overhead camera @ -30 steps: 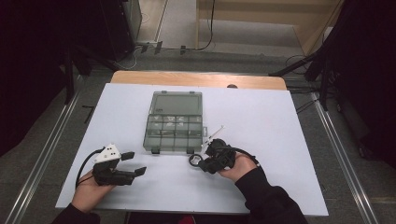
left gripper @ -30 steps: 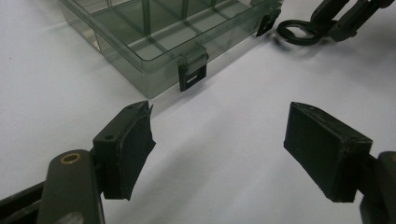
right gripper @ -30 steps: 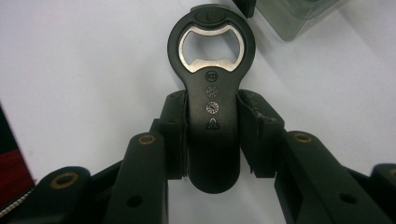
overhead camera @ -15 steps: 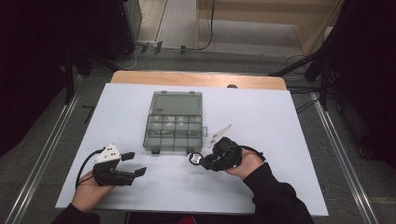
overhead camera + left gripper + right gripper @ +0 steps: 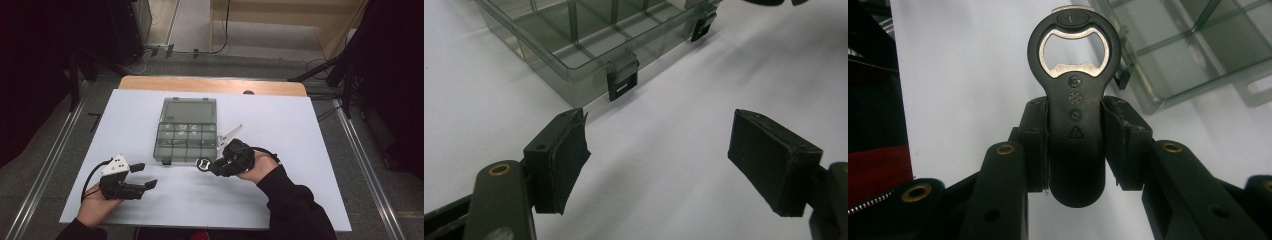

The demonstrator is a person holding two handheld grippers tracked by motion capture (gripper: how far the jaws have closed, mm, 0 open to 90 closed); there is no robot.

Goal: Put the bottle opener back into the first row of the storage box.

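A black bottle opener [image 5: 1075, 95] with a metal ring head sits clamped by its handle in my right gripper [image 5: 1075, 145], which is shut on it. In the high view that opener [image 5: 204, 164] pokes out to the left of the right gripper [image 5: 217, 167], just off the front right corner of a clear smoky compartment box [image 5: 186, 131]. The box [image 5: 574, 45] has black latches on its front wall. My left gripper [image 5: 142, 176] rests at the table's front left, open, with nothing between its pads [image 5: 559, 160].
The white table [image 5: 280, 125] carries the box in its middle. A small clear plastic piece [image 5: 231, 133] lies right of the box. The wooden edge [image 5: 210, 85] runs along the far side, with dark floor and cables beyond.
The right gripper has shifted slightly right and forward with the opener, turning it toward the box's front corner. The left gripper has stayed put.
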